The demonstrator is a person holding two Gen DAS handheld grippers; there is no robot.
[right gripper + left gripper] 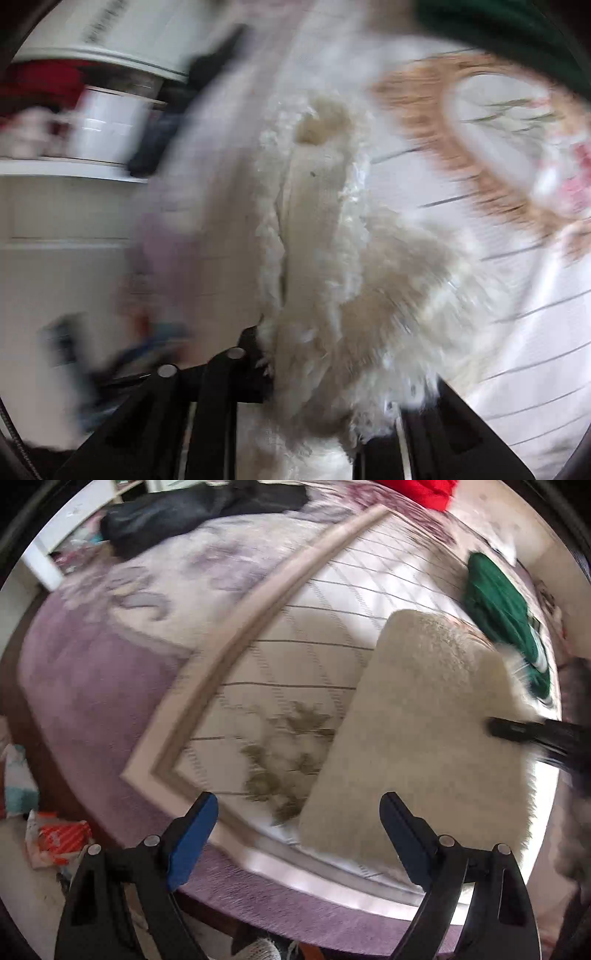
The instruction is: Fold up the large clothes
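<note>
A cream fluffy garment (424,734) lies folded on the bed at the right of the left wrist view. My left gripper (299,834) is open and empty, held above the bed's near edge, just left of the garment's near corner. My right gripper (517,733) reaches in from the right at the garment's far edge. In the right wrist view the right gripper (332,373) is shut on a bunch of the cream garment (317,229), which hangs in front of the blurred camera and hides the fingertips.
The bed has a white striped cover (314,627) and a purple blanket (85,686). A green garment (498,605), a black garment (192,513) and a red one (421,491) lie at the far side. Packets (55,842) lie on the floor at the left.
</note>
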